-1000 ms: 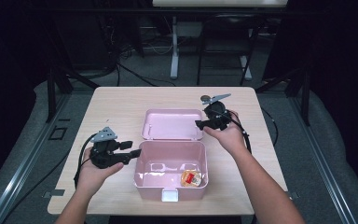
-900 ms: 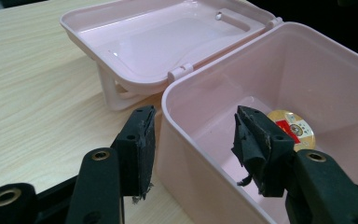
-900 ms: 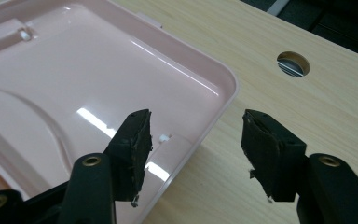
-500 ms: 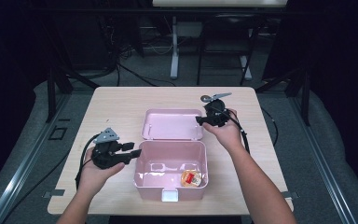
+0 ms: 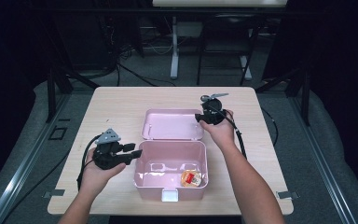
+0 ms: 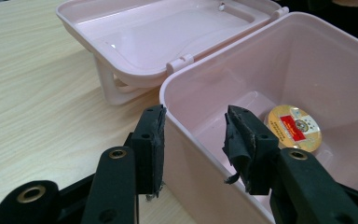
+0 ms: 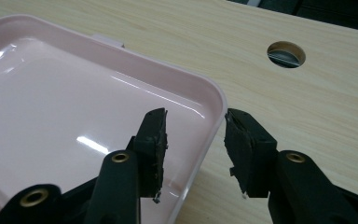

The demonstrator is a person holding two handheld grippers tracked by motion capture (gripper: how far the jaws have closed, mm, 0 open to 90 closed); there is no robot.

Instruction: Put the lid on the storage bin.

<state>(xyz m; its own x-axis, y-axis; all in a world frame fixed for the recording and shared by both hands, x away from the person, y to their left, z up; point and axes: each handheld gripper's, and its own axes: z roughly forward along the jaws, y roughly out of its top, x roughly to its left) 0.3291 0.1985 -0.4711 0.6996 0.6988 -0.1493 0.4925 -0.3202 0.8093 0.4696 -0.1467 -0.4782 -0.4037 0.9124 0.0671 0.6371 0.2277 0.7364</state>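
An open pink plastic box [image 5: 140, 173] stands at the table's near middle, its lid [image 5: 172, 125] folded back flat behind it. A round gold-and-red item [image 5: 191, 178] lies in the box's near right corner, also seen as a gold disc [image 6: 294, 127] past the left jaws. My left gripper [image 5: 137, 153] straddles the box's left wall [image 6: 186, 121]; its jaws have just been closing, and a gap still shows beside the inner pad. My right gripper [image 5: 198, 116] straddles the lid's right rim [image 7: 209, 121], jaws also just closing, pads not clearly pressing.
The pale wooden table [image 5: 116, 112] has a round cable hole [image 7: 286, 53] near its far right, behind the right hand. Cables trail from both grippers. Dark floor, table legs and cords lie beyond the far edge.
The right gripper has sunk a little toward the lid's rim. The jaws of both grippers stand narrower than before. The left hand has kept its place.
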